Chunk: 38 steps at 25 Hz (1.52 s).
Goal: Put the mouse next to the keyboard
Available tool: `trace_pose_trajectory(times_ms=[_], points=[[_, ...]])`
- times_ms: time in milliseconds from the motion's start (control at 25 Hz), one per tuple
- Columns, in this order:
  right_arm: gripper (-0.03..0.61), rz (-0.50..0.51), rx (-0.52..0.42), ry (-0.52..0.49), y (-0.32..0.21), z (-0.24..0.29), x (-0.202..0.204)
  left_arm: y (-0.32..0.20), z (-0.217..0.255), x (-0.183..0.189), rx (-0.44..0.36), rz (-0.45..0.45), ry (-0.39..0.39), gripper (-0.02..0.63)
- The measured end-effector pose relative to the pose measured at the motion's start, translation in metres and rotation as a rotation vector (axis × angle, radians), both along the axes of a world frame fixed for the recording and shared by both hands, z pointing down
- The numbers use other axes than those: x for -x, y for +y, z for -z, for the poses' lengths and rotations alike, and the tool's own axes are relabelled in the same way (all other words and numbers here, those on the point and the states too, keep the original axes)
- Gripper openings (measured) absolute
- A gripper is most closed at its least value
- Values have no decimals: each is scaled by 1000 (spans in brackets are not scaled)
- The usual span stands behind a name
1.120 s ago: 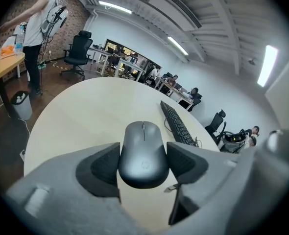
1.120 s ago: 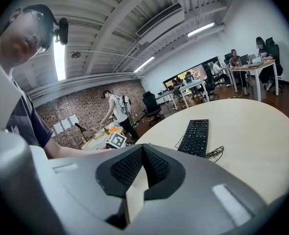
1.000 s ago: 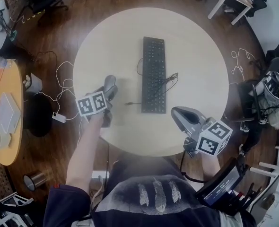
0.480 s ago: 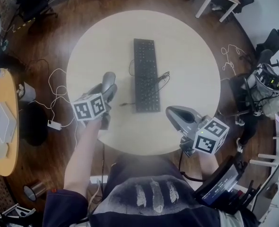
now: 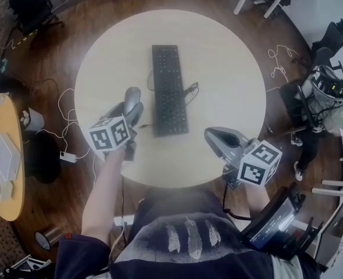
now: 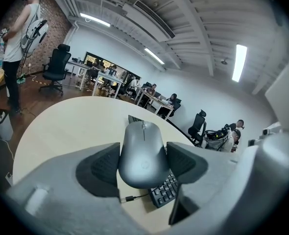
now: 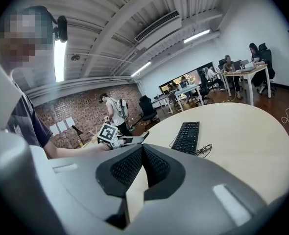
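The left gripper (image 5: pixel 133 104) grasps the grey mouse (image 6: pixel 143 151) by its sides, holding it over the round table (image 5: pixel 229 80), left of the black keyboard's (image 5: pixel 169 89) near end and apart from it. The right gripper (image 7: pixel 142 163) is clenched on nothing, over the table's near right edge.

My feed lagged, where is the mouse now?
Head view, left side: the mouse is clamped in the left hand-held gripper, just left of the keyboard, by its near end.

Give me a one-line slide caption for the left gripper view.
Left gripper clamps a grey mouse over the round table, with the black keyboard just behind it.
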State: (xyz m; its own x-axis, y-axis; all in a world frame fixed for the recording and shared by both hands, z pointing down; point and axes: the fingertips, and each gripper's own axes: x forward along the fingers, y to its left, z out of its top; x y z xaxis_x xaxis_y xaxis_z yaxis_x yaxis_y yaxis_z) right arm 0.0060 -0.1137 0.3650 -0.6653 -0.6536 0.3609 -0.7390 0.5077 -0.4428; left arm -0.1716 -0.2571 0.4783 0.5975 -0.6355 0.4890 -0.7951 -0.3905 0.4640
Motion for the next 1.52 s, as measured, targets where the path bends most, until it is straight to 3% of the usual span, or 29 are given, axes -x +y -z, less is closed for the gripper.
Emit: trace_pose_trajectory(times_ms=[400,680,1080,1520], points=[[2,62,-22,-70,11,-5,-71,26,4,-50,-8,78,-101,305],[2,60,-29,-114,21,-5,-159,39,6,-152,-1,43,-127,305],[2,27,-33,-143,30,-14,-185,32,-20,-206,54,2,-126,305],[2,30,13,-153,22,-26,-189,17,-50,-257,91,-35,-184,305]])
